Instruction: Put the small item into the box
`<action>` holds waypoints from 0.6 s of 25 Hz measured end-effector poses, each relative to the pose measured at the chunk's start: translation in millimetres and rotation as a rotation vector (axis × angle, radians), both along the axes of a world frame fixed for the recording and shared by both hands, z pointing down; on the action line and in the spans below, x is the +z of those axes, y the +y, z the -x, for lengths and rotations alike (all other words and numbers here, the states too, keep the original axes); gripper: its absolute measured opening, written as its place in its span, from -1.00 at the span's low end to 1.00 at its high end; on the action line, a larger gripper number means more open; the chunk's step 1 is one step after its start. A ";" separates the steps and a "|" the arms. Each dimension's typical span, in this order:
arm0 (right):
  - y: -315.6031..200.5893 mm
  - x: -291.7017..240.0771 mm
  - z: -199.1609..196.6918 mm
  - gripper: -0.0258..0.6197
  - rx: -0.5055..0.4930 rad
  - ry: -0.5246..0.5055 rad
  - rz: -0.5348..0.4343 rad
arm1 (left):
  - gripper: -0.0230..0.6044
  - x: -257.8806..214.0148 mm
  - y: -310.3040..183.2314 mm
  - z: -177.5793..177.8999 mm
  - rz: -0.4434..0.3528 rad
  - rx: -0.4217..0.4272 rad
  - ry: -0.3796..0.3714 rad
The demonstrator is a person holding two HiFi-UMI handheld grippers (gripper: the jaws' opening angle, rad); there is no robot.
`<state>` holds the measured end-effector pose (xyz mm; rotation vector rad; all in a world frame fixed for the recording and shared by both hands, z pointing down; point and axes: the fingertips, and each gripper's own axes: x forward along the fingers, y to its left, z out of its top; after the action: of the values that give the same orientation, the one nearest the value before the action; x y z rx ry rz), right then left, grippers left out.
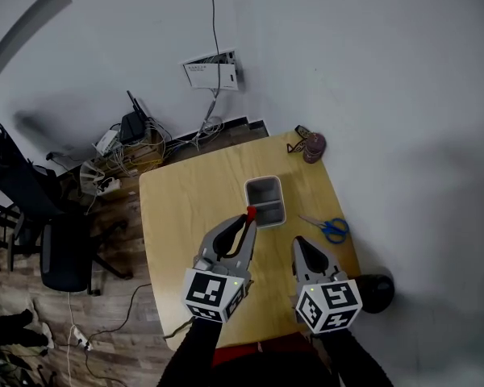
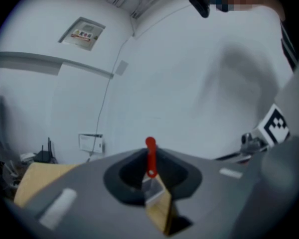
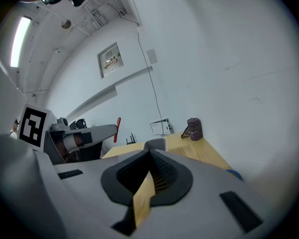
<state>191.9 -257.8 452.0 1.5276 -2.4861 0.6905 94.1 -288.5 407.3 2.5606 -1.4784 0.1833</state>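
A small brush with a red handle [image 1: 251,213] sticks up from the tips of my left gripper [image 1: 247,222]. In the left gripper view the jaws are shut on the brush's metal band and bristles, and the red handle [image 2: 150,156] points up towards the wall. The grey open box [image 1: 264,200] stands on the wooden table [image 1: 185,208] just beyond and right of the brush tip. My right gripper [image 1: 301,245] hovers over the table to the right, shut with nothing in it. In the right gripper view the box [image 3: 155,143] lies ahead and the brush handle [image 3: 118,129] shows at the left.
Blue-handled scissors [image 1: 332,230] lie right of the box. A purple jar [image 1: 314,147] stands at the table's far right corner. Cables and a router [image 1: 133,126] clutter the floor at the back left, with a black chair [image 1: 32,208] beside the table.
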 end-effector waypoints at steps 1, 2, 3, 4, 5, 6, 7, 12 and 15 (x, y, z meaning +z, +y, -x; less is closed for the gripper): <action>-1.8 1.5 -0.7 -0.90 0.006 0.001 0.002 | -0.76 0.2 -4.0 -0.9 -0.003 0.004 0.000; -3.4 3.4 -1.5 -0.90 0.012 0.003 0.003 | -0.76 1.4 -7.9 -1.8 -0.005 0.008 0.000; -4.9 5.7 -2.4 -0.90 0.018 0.005 0.006 | -0.76 3.5 -11.6 -2.9 -0.005 0.012 0.000; -6.2 8.4 -3.2 -0.90 0.025 0.008 0.009 | -0.76 6.3 -15.4 -4.0 -0.005 0.016 -0.002; -7.1 11.1 -3.9 -0.90 0.032 0.008 0.015 | -0.76 9.3 -19.2 -5.3 -0.004 0.021 -0.005; -7.7 13.6 -4.3 -0.90 0.039 0.008 0.021 | -0.76 12.2 -22.8 -6.6 -0.002 0.027 -0.009; -8.2 15.6 -4.5 -0.90 0.046 0.008 0.028 | -0.76 15.0 -26.2 -7.8 0.001 0.033 -0.012; -12.5 26.1 -3.0 -0.90 0.075 0.019 0.055 | -0.76 30.0 -41.2 -12.6 0.017 0.064 -0.028; -16.5 34.3 -0.3 -0.90 0.082 0.027 0.069 | -0.76 41.0 -48.4 -14.0 0.026 0.081 -0.043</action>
<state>192.2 -274.3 486.4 1.6108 -2.3664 0.7549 108.1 -336.9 448.3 2.6130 -1.3779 0.2686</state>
